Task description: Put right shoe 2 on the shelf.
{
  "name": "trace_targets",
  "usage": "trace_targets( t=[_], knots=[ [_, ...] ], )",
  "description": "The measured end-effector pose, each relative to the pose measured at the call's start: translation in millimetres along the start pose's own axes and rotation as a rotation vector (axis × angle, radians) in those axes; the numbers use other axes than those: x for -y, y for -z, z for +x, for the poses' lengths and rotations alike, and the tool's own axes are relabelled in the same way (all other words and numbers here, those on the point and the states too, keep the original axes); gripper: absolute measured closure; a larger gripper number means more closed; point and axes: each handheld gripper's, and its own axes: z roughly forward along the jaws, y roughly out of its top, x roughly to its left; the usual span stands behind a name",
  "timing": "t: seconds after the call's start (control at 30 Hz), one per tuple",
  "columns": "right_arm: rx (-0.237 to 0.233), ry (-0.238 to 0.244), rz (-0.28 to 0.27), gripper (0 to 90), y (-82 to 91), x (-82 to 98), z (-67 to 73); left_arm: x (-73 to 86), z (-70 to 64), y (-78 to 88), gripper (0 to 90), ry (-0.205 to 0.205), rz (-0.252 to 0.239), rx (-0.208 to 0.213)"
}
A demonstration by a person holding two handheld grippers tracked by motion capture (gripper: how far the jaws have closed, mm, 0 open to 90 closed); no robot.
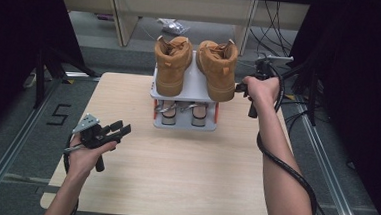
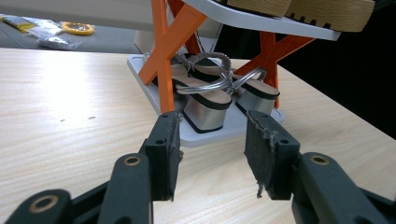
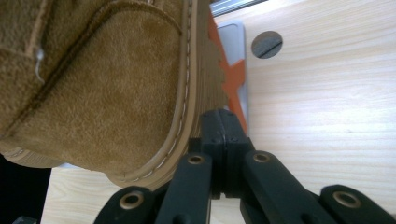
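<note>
From the high view I have my right gripper up at about two o'clock on the table, beside the toe of the right-hand tan boot on the top shelf of the small shoe rack. In the right gripper view the jaws are pressed together with nothing between the pads, and the tips sit just beside the boot's ribbed sole, close enough that I cannot tell whether they touch it. The boot's suede side rises at nine to eleven o'clock of that view, with an orange rack leg and the grey base plate beyond the tips. The second tan boot stands beside the first at twelve o'clock on the table. My left gripper hangs at about eight o'clock, well apart from the rack, jaws spread and holding nothing; its own view looks past the two pads at a pair of block-heeled sandals on the lower shelf between the orange legs.
</note>
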Motion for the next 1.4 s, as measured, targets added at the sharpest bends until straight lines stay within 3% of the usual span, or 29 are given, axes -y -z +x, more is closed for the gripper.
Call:
trace_targets(
  t=[0.13,0.2,0.23,0.5,0.67,0.7,0.8,0.9,1.0,1.1,1.13,1.2,1.23,1.27,1.3,1.4],
  knots=[
    [0.009,0.030,0.003,90.0,-1.7,1.3,5.7,0.4,0.0,-0.2,54.6,0.001,0.002,0.000],
    [0.007,0.018,-0.002,90.0,-1.6,1.8,7.0,0.2,-0.2,-0.3,54.6,0.001,0.000,0.001],
    [0.001,0.049,-0.006,90.0,-1.6,2.5,5.3,0.2,-0.2,-0.3,54.6,0.001,0.000,0.001],
    [0.010,0.029,-0.007,90.0,-1.6,3.1,8.1,1.1,-0.8,-1.5,54.6,-0.001,0.004,0.001],
    [0.001,0.065,-0.011,90.0,-1.7,3.8,6.8,1.9,-0.7,-2.3,54.6,0.000,0.006,0.001],
    [-0.008,0.029,0.001,90.0,-1.8,4.1,9.3,1.9,-1.0,-2.3,54.6,0.000,0.006,0.002],
    [-0.039,0.054,-0.007,90.0,-5.6,4.0,14.9,0.9,-1.1,-1.0,54.6,-0.001,0.003,0.001],
    [-0.023,0.074,-0.010,90.0,-6.0,2.3,17.2,-0.3,-0.6,1.2,54.6,0.000,-0.003,0.000],
    [-0.024,0.053,-0.016,90.0,-6.2,1.1,16.7,-0.6,1.5,1.3,54.6,0.003,-0.007,-0.003],
    [-0.018,0.081,-0.015,90.0,-6.3,2.5,19.1,1.1,1.4,-0.1,54.6,0.005,-0.002,-0.001],
    [-0.030,0.055,-0.004,90.0,-6.5,3.0,21.1,0.7,0.9,0.3,54.6,0.005,-0.002,-0.002],
    [-0.031,0.068,-0.010,90.0,-9.4,3.3,23.3,-0.4,0.8,0.7,54.6,0.003,-0.007,-0.002],
    [-0.037,0.042,-0.002,90.0,-9.7,4.0,26.3,-0.4,0.8,0.7,54.6,0.003,-0.007,-0.002],
    [-0.039,0.090,-0.002,90.0,-10.5,3.6,23.3,-0.8,1.2,1.8,54.6,-0.002,-0.005,-0.005],
    [-0.034,0.067,-0.005,90.0,-10.8,2.8,24.4,-0.8,1.6,2.4,54.6,-0.001,-0.005,-0.006],
    [-0.034,0.070,-0.008,90.0,-10.5,2.4,20.3,-0.7,3.2,2.6,54.6,0.003,-0.007,-0.007]
  ],
)
